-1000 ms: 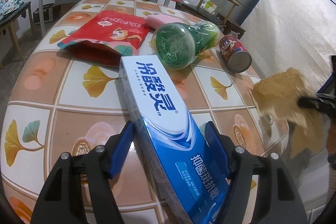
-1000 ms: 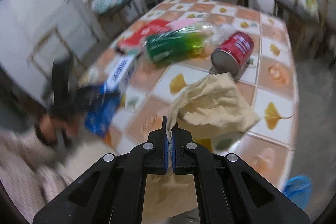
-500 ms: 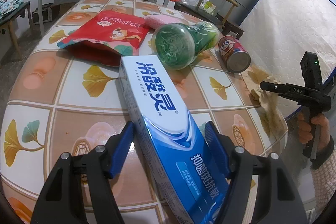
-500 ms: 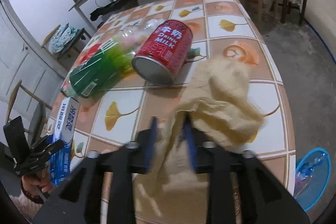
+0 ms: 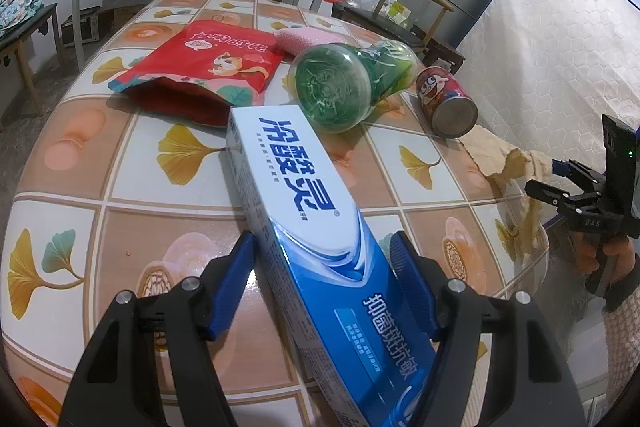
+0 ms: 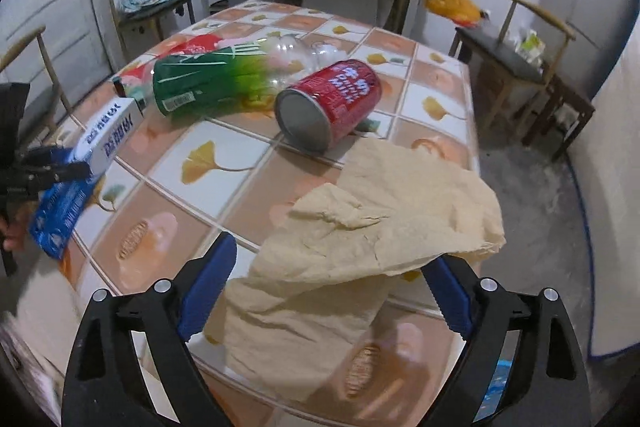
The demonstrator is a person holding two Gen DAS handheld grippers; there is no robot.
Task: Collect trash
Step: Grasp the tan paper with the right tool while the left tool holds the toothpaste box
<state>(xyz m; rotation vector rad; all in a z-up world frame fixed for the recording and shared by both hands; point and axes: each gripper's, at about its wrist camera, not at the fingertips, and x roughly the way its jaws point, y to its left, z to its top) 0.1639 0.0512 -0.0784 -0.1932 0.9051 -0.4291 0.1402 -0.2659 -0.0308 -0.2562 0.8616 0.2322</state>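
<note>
A blue and white toothpaste box [image 5: 312, 211] slants up from the tiled table [image 5: 80, 155], and my left gripper [image 5: 324, 247] is shut on its near half. From the right wrist view the box [image 6: 100, 143] overhangs the table's left edge. A crumpled brown paper [image 6: 380, 211] lies at the near corner, draped over the edge. My right gripper [image 6: 332, 255] straddles it with jaws opening wide, pads clear of it. The left wrist view shows that gripper [image 5: 546, 177] beside the paper [image 5: 492, 151].
A red drink can [image 6: 332, 103] lies on its side just beyond the paper. A green plastic bottle [image 6: 208, 83] lies next to it, with a red snack bag [image 5: 204, 63] behind. A chair [image 6: 532, 59] stands to the right, a mattress [image 5: 560, 47] by the table.
The right gripper came down to the table's corner and opened, letting go of the brown paper, which now lies on the table. The left gripper and box stayed put.
</note>
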